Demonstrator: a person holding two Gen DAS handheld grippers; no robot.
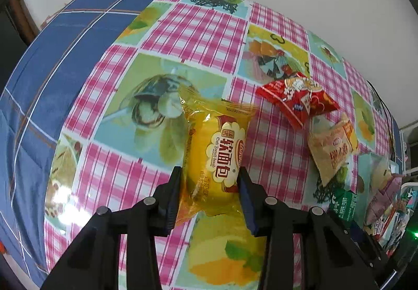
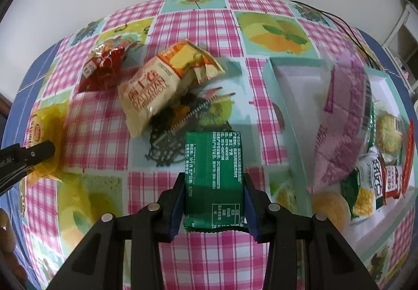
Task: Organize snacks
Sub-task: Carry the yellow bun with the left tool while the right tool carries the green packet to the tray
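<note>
My left gripper [image 1: 210,172] is shut on a yellow soft-bread packet [image 1: 222,149] that lies on the checked tablecloth; both pads press its sides. My right gripper [image 2: 213,177] is shut on a green snack packet [image 2: 214,180], printed back facing up. The same yellow packet [image 2: 44,128] shows at the far left of the right wrist view, with the left gripper's finger over it. A red packet [image 1: 297,96] and a beige packet [image 1: 331,149] lie to the right of the yellow one, also seen as the red packet [image 2: 102,68] and the beige packet [image 2: 156,89].
A white tray [image 2: 287,96] with a pale green rim stands at the right, holding a pink bag [image 2: 342,117] and several other snacks. A black cable [image 2: 347,29] runs along the table's far right. Blue fabric [image 1: 52,68] covers the left side beyond the tablecloth.
</note>
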